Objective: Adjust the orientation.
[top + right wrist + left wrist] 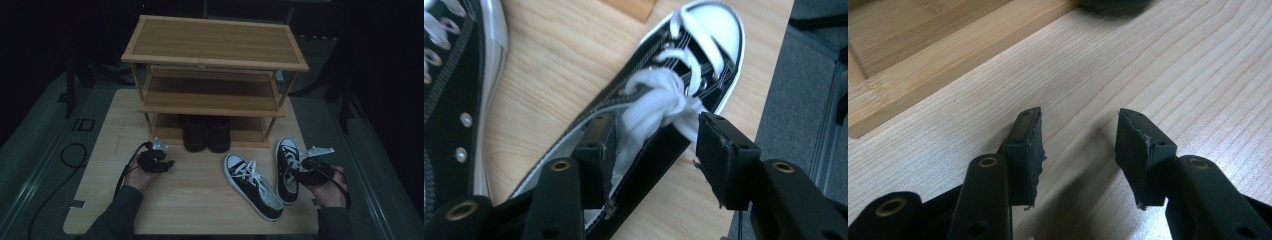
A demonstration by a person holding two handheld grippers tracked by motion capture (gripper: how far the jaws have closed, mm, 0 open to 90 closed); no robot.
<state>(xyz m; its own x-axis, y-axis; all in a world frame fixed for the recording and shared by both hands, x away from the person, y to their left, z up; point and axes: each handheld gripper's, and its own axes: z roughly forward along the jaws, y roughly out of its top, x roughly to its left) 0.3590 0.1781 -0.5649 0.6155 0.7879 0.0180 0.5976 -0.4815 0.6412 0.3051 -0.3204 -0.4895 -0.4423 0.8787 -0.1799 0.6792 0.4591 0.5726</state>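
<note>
Two black canvas sneakers with white laces and soles lie on the wooden table [200, 200] at the front right. My right gripper [299, 167] is at the rightmost sneaker [285, 150]. In the right gripper view the gripper [654, 135] is open, with one jaw inside the sneaker's [694, 60] mouth and the other outside its side wall; the pads do not press on it. The other sneaker [252, 186] [454, 90] lies just to its left. My left gripper [167, 163] [1079, 130] hovers open over bare table near the rack's foot, holding nothing.
A three-tier bamboo shoe rack [215, 45] stands at the back of the table, its bottom rail [923, 65] close to my left gripper. A pair of dark shoes [206, 132] sits on its lowest shelf. The table's right edge lies just beyond the rightmost sneaker.
</note>
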